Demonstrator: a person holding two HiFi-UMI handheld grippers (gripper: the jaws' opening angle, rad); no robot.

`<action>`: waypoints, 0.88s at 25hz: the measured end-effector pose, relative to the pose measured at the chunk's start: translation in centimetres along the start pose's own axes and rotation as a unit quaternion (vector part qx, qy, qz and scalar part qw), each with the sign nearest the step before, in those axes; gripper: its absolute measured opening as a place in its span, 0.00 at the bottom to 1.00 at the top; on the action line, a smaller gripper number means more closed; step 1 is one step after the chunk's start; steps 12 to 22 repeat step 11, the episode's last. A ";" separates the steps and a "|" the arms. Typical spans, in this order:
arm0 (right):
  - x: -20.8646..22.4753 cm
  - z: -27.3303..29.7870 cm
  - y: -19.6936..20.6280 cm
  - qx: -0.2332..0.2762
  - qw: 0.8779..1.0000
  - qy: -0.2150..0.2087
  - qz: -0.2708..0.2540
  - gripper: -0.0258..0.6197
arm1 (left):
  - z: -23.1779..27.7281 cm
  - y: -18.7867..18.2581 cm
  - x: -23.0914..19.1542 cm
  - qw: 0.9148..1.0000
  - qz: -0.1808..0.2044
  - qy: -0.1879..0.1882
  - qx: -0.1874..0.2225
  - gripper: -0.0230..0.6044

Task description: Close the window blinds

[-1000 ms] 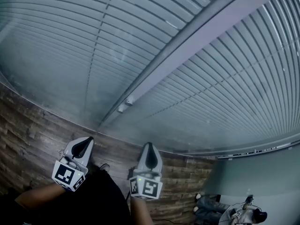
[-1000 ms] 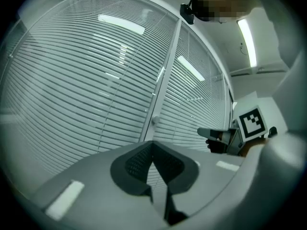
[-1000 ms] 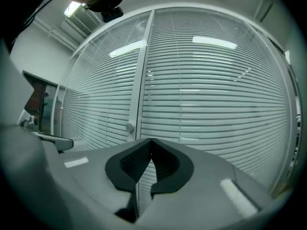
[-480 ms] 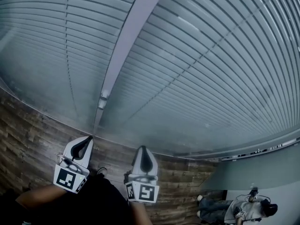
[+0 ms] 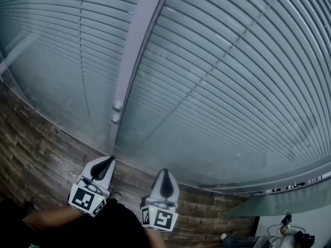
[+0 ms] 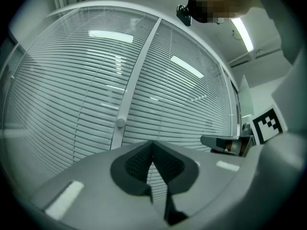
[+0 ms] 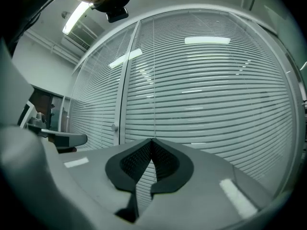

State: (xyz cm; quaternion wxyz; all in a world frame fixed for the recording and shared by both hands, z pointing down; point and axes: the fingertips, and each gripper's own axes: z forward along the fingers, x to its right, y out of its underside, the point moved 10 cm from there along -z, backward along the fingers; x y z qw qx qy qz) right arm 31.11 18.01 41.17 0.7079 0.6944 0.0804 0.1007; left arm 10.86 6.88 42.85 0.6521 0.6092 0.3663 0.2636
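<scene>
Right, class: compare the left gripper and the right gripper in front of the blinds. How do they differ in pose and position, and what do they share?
In the head view the left gripper leans rightward, while the right gripper points almost straight up the picture. The left gripper's tip lies at the foot of the white post; the right gripper's lies below the right-hand blind. Both are shut, empty and touching nothing.

A dark floor of wooden planks [image 5: 36,149] lies near, at the left. A pale upright post [image 5: 137,45] rises from its far edge, with a small round knob [image 5: 117,107] on the lower part. At the near right stands a grey wall [image 5: 279,208]. A long ceiling lamp [image 6: 242,32] is lit overhead
</scene>
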 end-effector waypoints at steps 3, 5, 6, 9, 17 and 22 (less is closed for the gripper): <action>-0.2 -0.3 0.1 0.002 1.000 -0.016 0.002 0.04 | -0.2 -0.3 1.0 1.000 0.010 0.001 0.006 0.04; -0.3 -0.3 0.3 -0.001 1.000 -0.026 0.003 0.04 | -0.4 -0.5 1.5 1.000 0.015 0.002 0.008 0.04; -0.3 -0.3 0.3 -0.003 1.000 -0.030 0.003 0.04 | -0.5 -0.5 1.6 1.000 0.016 0.000 0.008 0.04; -0.6 -0.3 0.7 -0.008 0.999 -0.041 0.001 0.04 | -0.8 -0.4 1.4 1.000 0.015 -0.008 0.006 0.04; -0.7 -0.3 0.9 -0.010 0.999 -0.045 -0.001 0.04 | -1.0 -0.3 1.2 1.000 0.014 -0.013 0.006 0.04; -0.7 -0.3 0.9 -0.010 0.999 -0.045 -0.001 0.04 | -1.0 -0.3 1.2 1.000 0.014 -0.013 0.006 0.04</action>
